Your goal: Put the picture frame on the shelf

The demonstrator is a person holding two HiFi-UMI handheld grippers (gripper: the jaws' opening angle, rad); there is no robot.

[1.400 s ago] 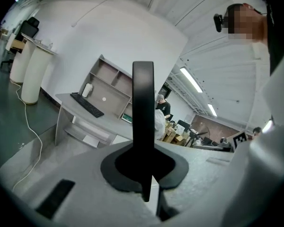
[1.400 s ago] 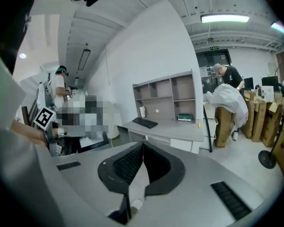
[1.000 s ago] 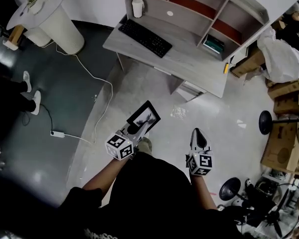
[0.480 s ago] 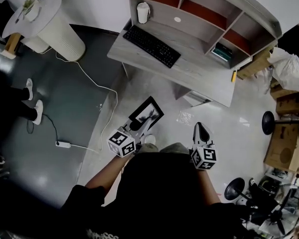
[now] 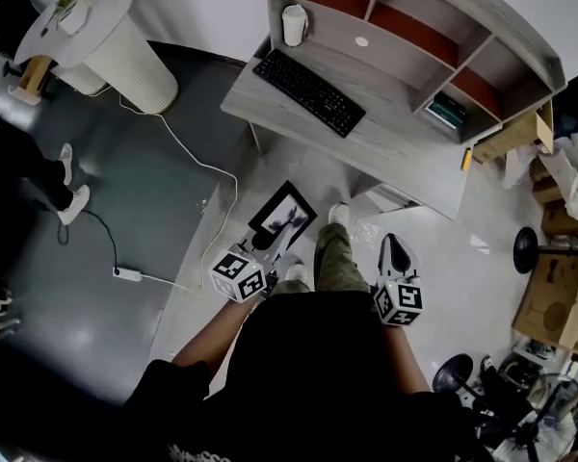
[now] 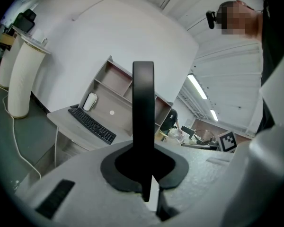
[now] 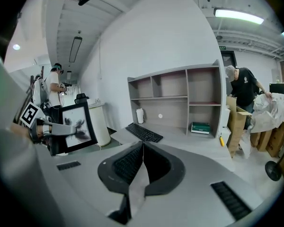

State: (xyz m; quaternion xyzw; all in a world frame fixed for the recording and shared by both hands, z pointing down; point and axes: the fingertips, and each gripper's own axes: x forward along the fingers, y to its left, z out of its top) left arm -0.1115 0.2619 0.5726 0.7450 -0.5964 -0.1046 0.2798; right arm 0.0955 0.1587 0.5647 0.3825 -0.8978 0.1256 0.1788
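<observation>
The picture frame, black-edged with a pale print, is held upright above the floor by my left gripper, which is shut on its lower edge. In the left gripper view the frame shows edge-on as a dark bar between the closed jaws. From the right gripper view the frame faces me at the left. My right gripper is shut with nothing in it, beside my right leg. The grey shelf unit stands on the desk ahead, its compartments mostly bare.
A keyboard and a white cup are on the desk, with a green book in a lower compartment. A white round stand is far left, and a cable with power strip lies on the floor. Cardboard boxes and a person are at right.
I have stepped toward the desk, with one leg now swung forward between the grippers. The left gripper still carries the frame, and the right stays shut.
</observation>
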